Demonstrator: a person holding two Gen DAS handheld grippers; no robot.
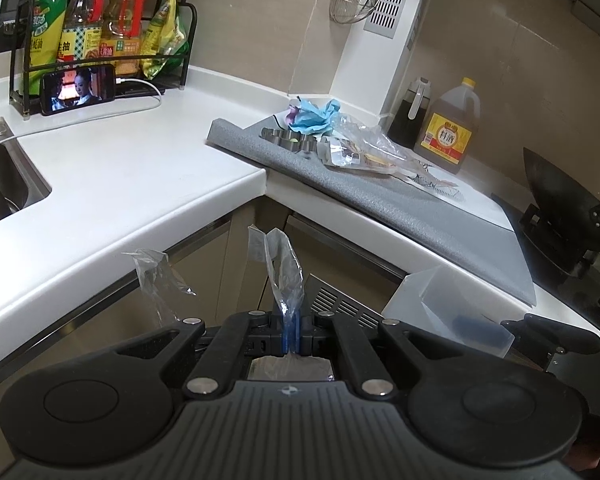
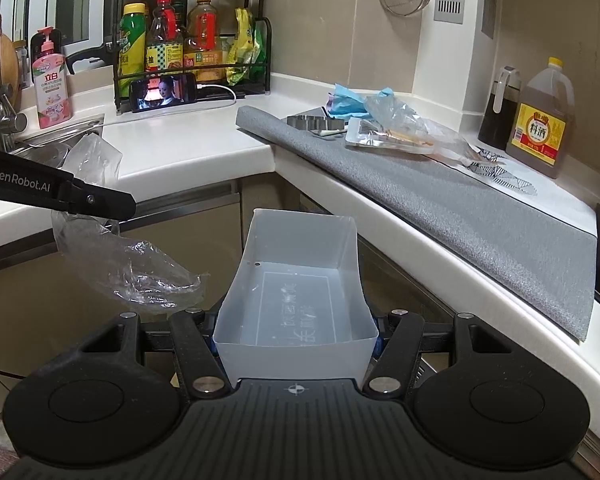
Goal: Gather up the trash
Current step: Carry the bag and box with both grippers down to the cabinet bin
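One clear bag point(image 1: 282, 276) — one bin point(image 2: 296, 280) — each clamped by a hand-held gripper.

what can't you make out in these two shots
- Clear plastic bag, left wrist view: its lower part is hidden behind the left tongs.
- White bin, right wrist view: the right tongs' grip on it is hidden by the bin's own walls.
- Blue trash pile on the grey mat: items overlap, too small to separate.
- Sink, left wrist view: cut off by the edge.
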